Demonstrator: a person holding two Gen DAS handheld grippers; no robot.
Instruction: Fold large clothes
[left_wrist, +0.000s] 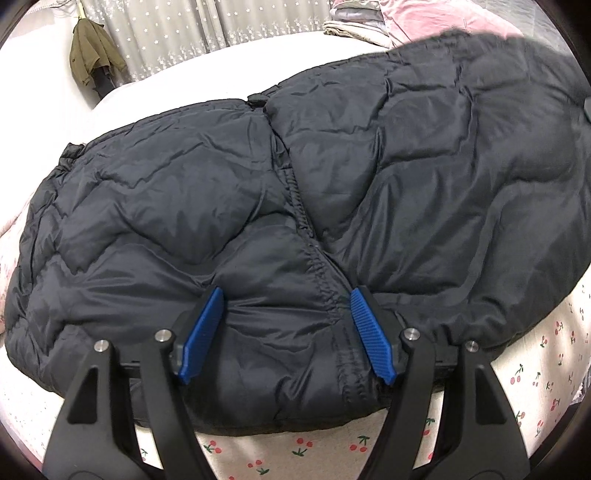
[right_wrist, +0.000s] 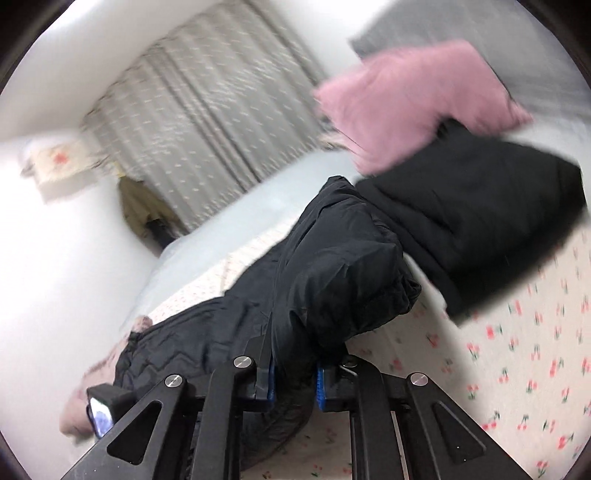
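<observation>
A large black quilted puffer jacket (left_wrist: 295, 192) lies spread across the bed, its zipper seam running toward me. My left gripper (left_wrist: 286, 299) is open, its blue pads (left_wrist: 371, 332) resting on the jacket's near hem either side of the seam. In the right wrist view my right gripper (right_wrist: 293, 376) is shut on a fold of the jacket (right_wrist: 332, 280) and holds it lifted off the bed; the far part of the jacket (right_wrist: 480, 221) is blurred.
The bed has a cherry-print sheet (left_wrist: 535, 369). A pink pillow (right_wrist: 410, 99) and folded linens (left_wrist: 354, 26) lie at the head of the bed. Grey curtains (left_wrist: 184, 37) and an olive coat (left_wrist: 92, 51) hang on the far side.
</observation>
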